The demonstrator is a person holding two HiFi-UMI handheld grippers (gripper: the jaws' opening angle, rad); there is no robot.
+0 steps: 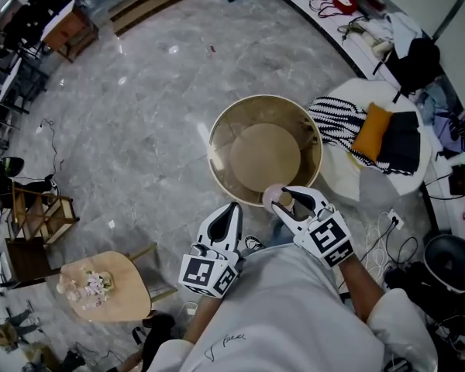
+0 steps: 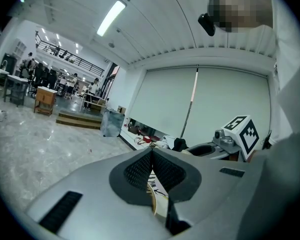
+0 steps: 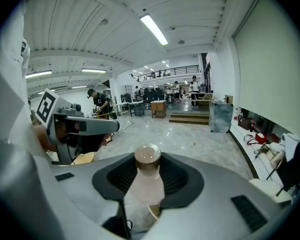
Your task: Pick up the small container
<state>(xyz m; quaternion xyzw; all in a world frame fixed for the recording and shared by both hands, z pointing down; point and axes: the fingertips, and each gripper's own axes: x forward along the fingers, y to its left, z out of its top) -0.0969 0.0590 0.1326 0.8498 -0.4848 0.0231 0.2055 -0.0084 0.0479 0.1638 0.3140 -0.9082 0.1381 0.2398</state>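
The grey marble floor fills most of the head view; your white shirt takes the bottom middle of the frame; just above centre stands a round tan tub, open at the top, with a flat pale bottom; to its right, touching or nearly so, is a white round table carrying a striped cloth, an orange cushion and a black bundle; at the lower left sits a small wooden stool with a crumpled clear thing on it that you cannot make out.

Your left gripper points up the frame below the tub's lower edge; in the left gripper view its ribbed pads meet at the tip with nothing between them, so its jaws are closed and empty.

Your right gripper is just right of it, at the tub's lower rim; its jaws are clamped on the small container, a pale pinkish bottle with a brownish cap, which stands upright between the pads at the centre of the right gripper view and shows against the tub's lower rim in the head view.
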